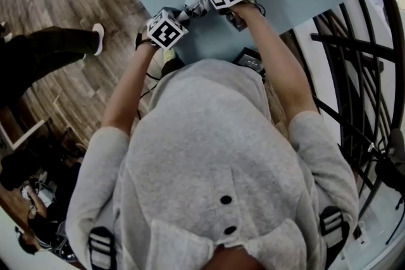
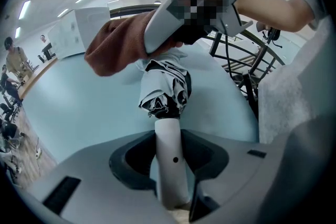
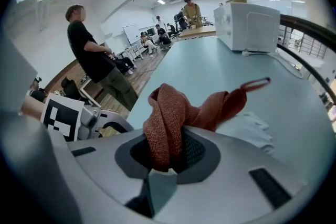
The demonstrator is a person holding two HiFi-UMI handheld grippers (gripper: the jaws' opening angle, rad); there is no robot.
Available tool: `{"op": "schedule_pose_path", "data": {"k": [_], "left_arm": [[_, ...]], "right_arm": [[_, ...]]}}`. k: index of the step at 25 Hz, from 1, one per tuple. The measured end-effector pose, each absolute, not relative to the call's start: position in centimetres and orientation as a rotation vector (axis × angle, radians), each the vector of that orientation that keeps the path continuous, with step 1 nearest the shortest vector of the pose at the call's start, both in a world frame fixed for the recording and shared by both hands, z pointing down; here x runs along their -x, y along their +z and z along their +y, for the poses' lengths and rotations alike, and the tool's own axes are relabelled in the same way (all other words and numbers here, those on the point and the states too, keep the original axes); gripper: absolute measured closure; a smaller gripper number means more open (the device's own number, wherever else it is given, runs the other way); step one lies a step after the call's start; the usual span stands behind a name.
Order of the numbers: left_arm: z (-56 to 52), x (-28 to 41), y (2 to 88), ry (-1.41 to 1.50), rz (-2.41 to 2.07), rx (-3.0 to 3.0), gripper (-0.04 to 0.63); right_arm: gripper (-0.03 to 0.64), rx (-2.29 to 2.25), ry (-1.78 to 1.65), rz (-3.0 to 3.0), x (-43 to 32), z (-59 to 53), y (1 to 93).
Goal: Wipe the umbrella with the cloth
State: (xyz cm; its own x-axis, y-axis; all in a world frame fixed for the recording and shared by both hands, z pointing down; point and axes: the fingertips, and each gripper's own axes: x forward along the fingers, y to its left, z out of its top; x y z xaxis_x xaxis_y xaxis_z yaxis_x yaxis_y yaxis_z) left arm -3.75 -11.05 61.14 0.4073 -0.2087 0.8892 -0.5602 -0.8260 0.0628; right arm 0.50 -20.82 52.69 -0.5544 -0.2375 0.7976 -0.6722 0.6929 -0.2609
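While the hood [image 1: 215,155] blocks the head view's lower half, left claw [image 2: 170,165] pinches the umbrella [image 2: 167,86] handle, bottom centre. Right claw [image 3: 165,159] pinches the cloth [image 3: 170,113]; both hide the umbrella's far end. Table [image 3: 210,68] beyond mostly open, railing [image 3: 310,29] at right edge.

A pale blue tabletop [image 3: 220,65] stretches toward the far end of the room. Near its right edge sits a white boxy appliance [image 3: 247,26], with a white cable [image 3: 283,64] trailing from it across the surface. A black railing [image 3: 310,29] runs beside that right edge. Off the left edge, a person in black [image 3: 94,60] stands on the wood-plank floor [image 3: 144,71]. Another person in a tan top [image 3: 191,10] stands at the far end.
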Motion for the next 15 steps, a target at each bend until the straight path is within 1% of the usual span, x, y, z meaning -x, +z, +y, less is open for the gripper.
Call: {"op": "schedule_pose_path", "data": {"k": [3,7,15], "left_arm": [[-11.1,3.5,61.1,1.385,-0.667,-2.318,0.439],[-11.1,3.8,61.1,1.381,-0.667,-2.319,0.439],[-10.9,3.7,61.0,1.388,-0.665,-2.316,0.439]], "right_arm": [[0.543,-0.578,0.744,-2.126,1.4,-18.8,53.5],[0.543,-0.547,0.781,-2.136,2.3,-17.9,53.7],[0.543,-0.519,0.917,-2.156,-0.4,-16.4,53.3]]}}
